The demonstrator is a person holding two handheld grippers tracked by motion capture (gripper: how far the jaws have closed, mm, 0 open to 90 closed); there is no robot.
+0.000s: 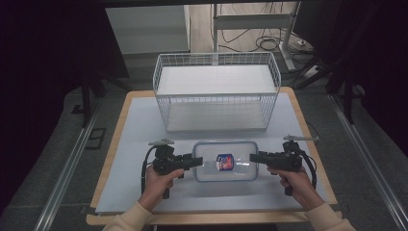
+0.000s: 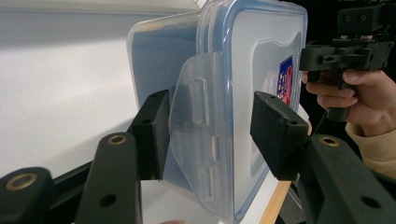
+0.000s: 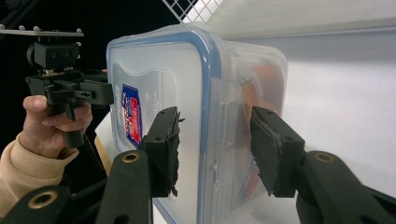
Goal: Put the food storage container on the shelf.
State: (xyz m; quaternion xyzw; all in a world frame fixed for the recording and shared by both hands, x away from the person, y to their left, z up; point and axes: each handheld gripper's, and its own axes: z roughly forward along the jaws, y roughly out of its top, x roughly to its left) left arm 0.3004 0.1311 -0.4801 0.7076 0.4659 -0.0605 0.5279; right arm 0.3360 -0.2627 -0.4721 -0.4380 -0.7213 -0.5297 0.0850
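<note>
A clear plastic box (image 1: 211,155) with a blue-rimmed lid and a red and blue sticker (image 1: 224,162) lies level near the front of the mat. My left gripper (image 1: 198,161) is at its left end, and the left gripper view shows this gripper (image 2: 210,135) with one pad on the lid (image 2: 261,60) and the other under the base, beside a hanging latch flap (image 2: 196,121). My right gripper (image 1: 254,158) clamps the right end the same way, its jaws (image 3: 215,149) across the box (image 3: 159,70). Something orange shows inside the box.
A white wire basket (image 1: 216,54) stands behind the box at the back of the grey mat (image 1: 139,144), which lies on a wooden table. Dark floor, table legs and cables lie beyond. Bare mat lies between box and basket.
</note>
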